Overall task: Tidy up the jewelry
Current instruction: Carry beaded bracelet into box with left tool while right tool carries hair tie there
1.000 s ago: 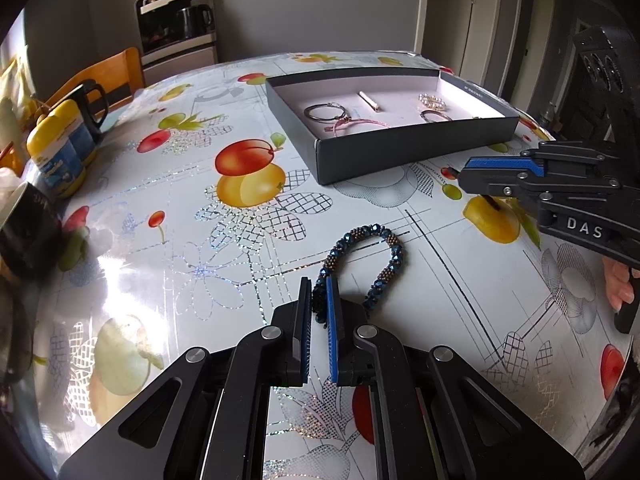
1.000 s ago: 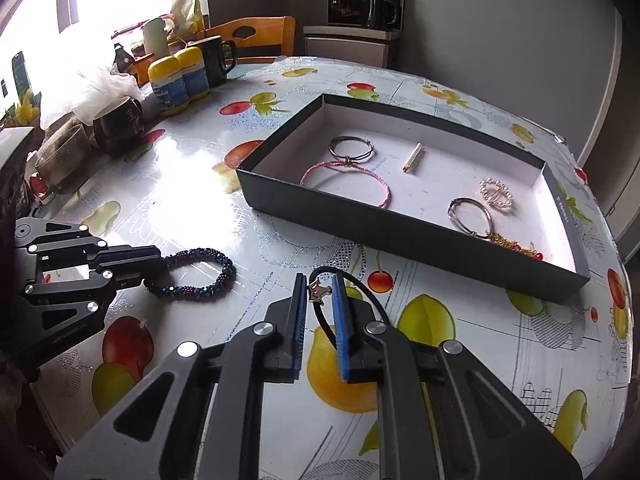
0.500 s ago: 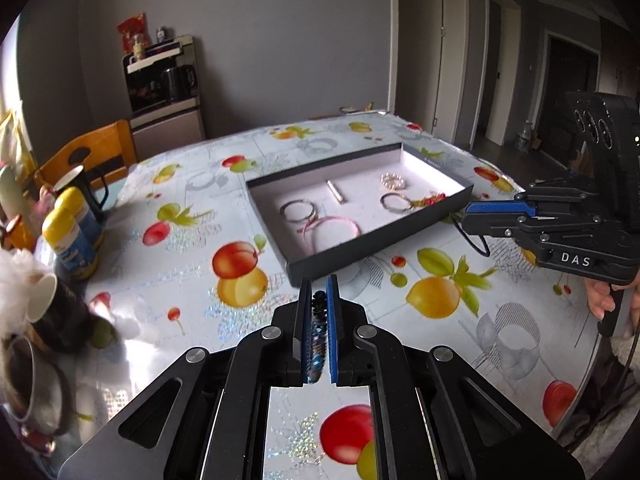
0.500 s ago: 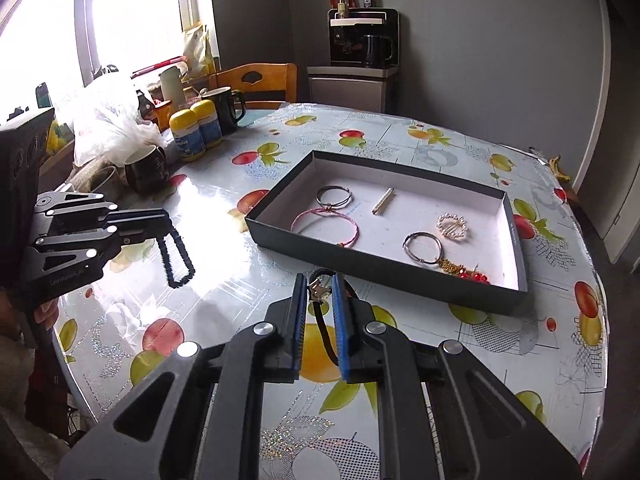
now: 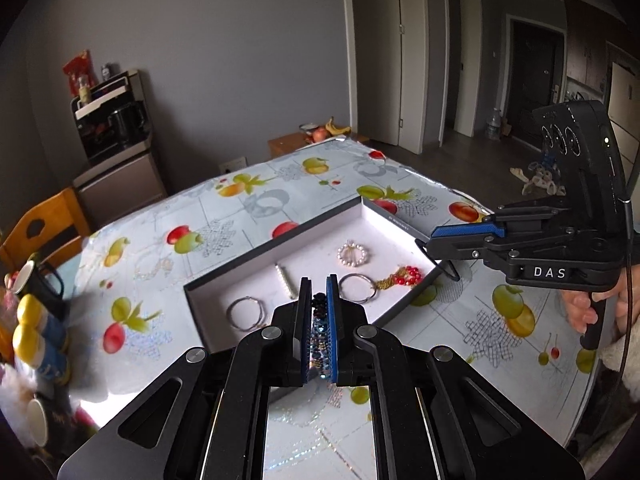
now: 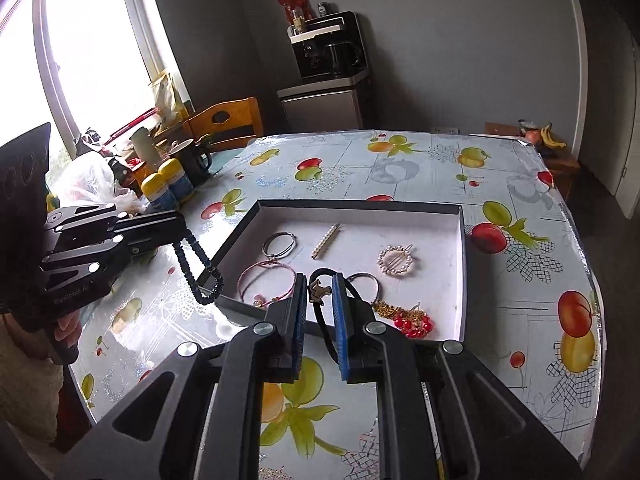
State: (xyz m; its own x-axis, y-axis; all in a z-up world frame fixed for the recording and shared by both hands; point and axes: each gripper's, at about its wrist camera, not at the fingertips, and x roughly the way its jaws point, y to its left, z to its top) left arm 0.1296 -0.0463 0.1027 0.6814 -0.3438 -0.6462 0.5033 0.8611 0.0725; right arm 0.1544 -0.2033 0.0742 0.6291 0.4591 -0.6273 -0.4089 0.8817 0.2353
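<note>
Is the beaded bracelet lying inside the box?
No: the beaded bracelet dangles from the left gripper, off the table, beside the box.

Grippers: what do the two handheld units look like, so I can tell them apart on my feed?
Both are black, angular linkage frames with silver pivot bolts and blue ribbed pads. The right gripper carries white "DAS" lettering, a boxy black housing with three round ports on top, and a thin dark cable. The left gripper shows faint, unreadable print. A light fuzzy sleeve shows beside the right grip.

The tray (image 6: pixel 462 272) lies open-topped, its low wall (image 6: pixel 240 312) the only barrier. Mugs (image 6: pixel 196 158) and bottles (image 6: pixel 160 192) crowd the table's (image 6: pixel 400 168) window edge; the far half lies bare.
</note>
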